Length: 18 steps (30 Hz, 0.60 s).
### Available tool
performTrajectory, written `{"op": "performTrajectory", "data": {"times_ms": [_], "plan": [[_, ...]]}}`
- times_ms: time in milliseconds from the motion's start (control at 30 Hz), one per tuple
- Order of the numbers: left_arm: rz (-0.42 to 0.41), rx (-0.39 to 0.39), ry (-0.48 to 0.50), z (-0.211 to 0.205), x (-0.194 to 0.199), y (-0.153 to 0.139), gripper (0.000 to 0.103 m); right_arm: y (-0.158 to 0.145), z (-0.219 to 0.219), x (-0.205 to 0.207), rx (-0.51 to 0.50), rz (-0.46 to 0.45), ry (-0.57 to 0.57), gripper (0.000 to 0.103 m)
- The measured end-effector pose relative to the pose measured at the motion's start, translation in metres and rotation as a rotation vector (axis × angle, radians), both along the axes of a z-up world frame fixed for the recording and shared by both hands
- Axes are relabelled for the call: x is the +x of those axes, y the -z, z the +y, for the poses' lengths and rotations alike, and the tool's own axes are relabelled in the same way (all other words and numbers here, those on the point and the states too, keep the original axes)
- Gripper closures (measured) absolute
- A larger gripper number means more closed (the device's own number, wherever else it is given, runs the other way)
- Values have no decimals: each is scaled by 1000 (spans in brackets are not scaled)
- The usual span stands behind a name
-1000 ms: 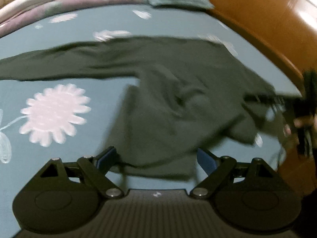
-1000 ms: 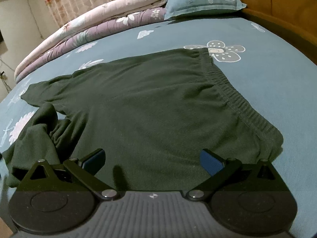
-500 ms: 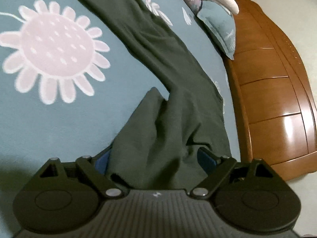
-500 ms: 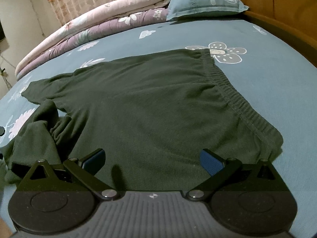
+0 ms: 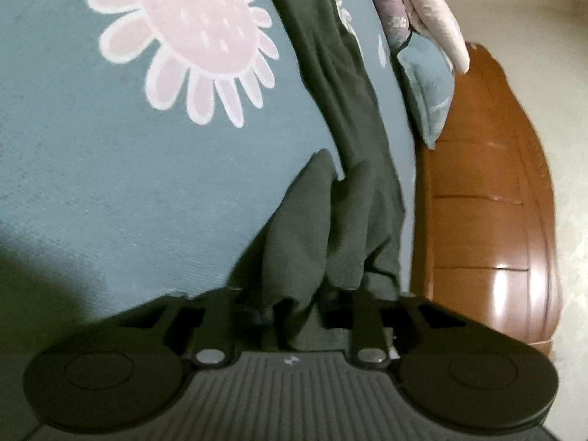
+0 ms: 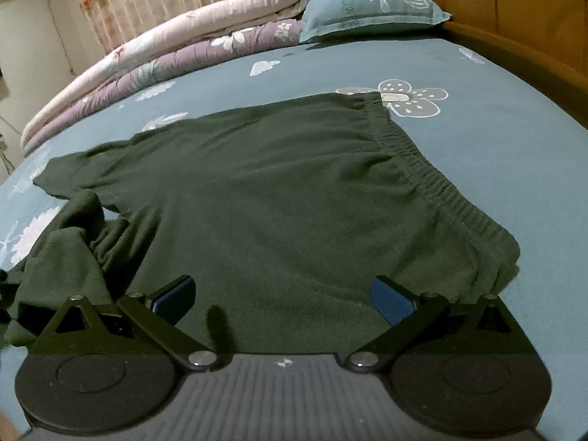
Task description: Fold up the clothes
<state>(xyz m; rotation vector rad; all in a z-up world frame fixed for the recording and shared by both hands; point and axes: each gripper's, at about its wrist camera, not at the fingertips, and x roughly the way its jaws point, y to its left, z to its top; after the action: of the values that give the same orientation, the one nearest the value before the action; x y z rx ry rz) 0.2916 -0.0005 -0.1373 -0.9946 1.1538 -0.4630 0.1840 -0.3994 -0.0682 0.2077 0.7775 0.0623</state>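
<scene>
A dark green garment (image 6: 275, 191) lies spread flat on the blue flowered bed sheet (image 6: 496, 139), its elastic hem to the right. Its near sleeve (image 6: 66, 257) lies crumpled at the left. In the left wrist view a bunched fold of that sleeve (image 5: 312, 242) runs in between the fingers of my left gripper (image 5: 294, 312). Its jaws are closing and pinch the fabric. The rest of the garment (image 5: 341, 110) stretches away across the sheet. My right gripper (image 6: 283, 297) hovers open over the garment's near edge, with nothing between its blue pads (image 6: 391, 299).
Folded pink and purple quilts (image 6: 183, 44) and a blue pillow (image 6: 371, 3) line the far side of the bed. A wooden bed board (image 5: 485, 220) runs along the right. A large pink flower print (image 5: 191, 33) marks the sheet left of the sleeve.
My left gripper rolled, sank to the sheet and closed from wide open onto the bunched sleeve fabric. The right gripper and the spread garment stayed as they were.
</scene>
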Motion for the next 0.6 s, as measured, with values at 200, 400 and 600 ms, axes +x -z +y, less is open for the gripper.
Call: {"op": "performTrajectory", "data": {"times_ms": [200,400,600], "plan": [[-113,175,46,-6,-11,-41,98,-3,8,6,-72,43,-20,0],[-213,259,22,19,-29,-87,99,-8,7,9,-57,76,0,0],[-236,328,-24,53,-54,-105,99,-15,15,10,-41,85,20,0]]}}
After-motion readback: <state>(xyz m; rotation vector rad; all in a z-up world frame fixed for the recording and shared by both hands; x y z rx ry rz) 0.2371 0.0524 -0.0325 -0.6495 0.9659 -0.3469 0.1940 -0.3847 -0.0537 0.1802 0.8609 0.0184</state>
